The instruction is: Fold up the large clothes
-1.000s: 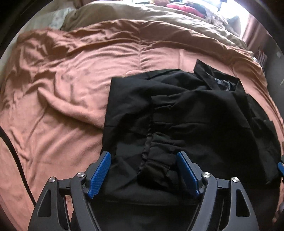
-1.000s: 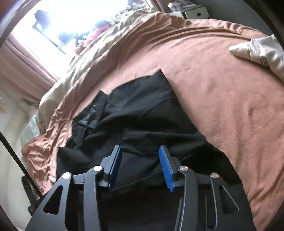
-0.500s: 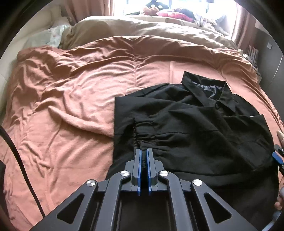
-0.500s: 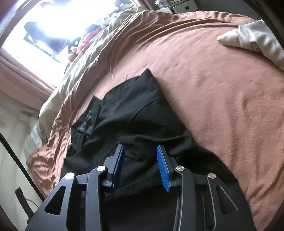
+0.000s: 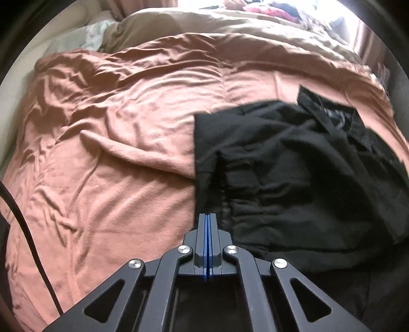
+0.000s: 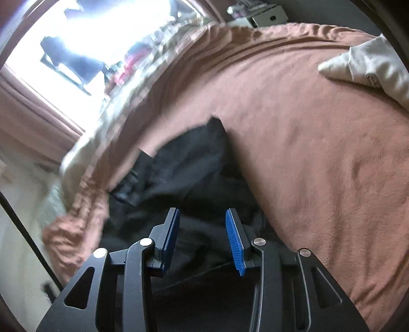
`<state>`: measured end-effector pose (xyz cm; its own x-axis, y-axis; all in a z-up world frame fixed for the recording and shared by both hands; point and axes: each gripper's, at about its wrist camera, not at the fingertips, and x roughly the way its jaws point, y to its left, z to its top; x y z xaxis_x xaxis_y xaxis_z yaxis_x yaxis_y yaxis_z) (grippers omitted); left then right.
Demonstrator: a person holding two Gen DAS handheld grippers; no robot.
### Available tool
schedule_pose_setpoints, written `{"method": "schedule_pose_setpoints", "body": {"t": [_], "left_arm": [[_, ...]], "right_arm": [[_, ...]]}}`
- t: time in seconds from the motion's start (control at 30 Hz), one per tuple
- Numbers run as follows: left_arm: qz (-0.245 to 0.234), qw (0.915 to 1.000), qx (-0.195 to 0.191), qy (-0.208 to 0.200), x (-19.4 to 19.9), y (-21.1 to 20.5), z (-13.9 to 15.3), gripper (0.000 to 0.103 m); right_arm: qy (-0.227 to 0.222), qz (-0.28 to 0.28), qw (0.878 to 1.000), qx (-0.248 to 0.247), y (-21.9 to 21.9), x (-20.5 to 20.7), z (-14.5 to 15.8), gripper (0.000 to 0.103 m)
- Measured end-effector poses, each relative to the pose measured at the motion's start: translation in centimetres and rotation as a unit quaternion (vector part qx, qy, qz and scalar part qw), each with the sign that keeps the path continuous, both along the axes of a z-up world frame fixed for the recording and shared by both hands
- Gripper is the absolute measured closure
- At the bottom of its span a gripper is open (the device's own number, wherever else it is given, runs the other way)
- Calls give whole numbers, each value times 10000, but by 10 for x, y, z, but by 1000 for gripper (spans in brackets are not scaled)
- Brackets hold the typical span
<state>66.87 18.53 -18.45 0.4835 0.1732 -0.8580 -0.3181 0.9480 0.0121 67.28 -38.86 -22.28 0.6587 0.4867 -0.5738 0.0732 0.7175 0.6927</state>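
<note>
Left wrist view: the left gripper [image 5: 207, 222] is seen clenched, blue pads pressed together at the near left edge of the black shirt [image 5: 294, 173], which is spread rumpled on the brown blanket [image 5: 115, 153] of the bed.
Right wrist view: the right gripper [image 6: 202, 224] is seen released, pads apart above the black shirt [image 6: 194, 163]; a white garment [image 6: 370, 66] is seen well apart on the brown blanket [image 6: 319, 153].

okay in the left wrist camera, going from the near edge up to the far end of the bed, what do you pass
left gripper → black garment → pinkish-brown blanket → beige duvet → colourful clothes by the bright window
</note>
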Motion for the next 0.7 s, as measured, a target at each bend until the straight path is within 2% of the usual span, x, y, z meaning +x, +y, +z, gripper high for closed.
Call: {"method": "schedule_pose_setpoints", "body": {"t": [0.13,0.23,0.27,0.3,0.43,0.57,0.6,0.7], "left_arm": [[6,9996,16,-265,3,-2,25,100],[-295,9985,-9,-466,12,-23,44,70],[-462,9973,-39,-563,16,-35,50,55],[-596,9963,-72,-620,20,-44,53,48],[-1141,9914,-144,-631,42,-91,54,48],[-1536,9872,-163,-401,62,-129,35,48],[-1587,9868,-127,-308,65,-135,29,48],[-1617,9862,316,140,75,-147,1,48]], "right_arm": [[218,-137,9996,-109,1,7,-14,70],[196,-137,9996,-135,0,5,-10,70],[180,-142,9997,-109,-1,5,-10,70],[163,-149,9998,-32,-3,4,-10,70],[58,-170,9997,164,-4,-1,-7,70],[38,-106,9998,133,-4,-1,-10,70],[68,-90,9999,122,-3,0,-12,70],[211,-108,9997,28,-2,5,-15,70]]}}
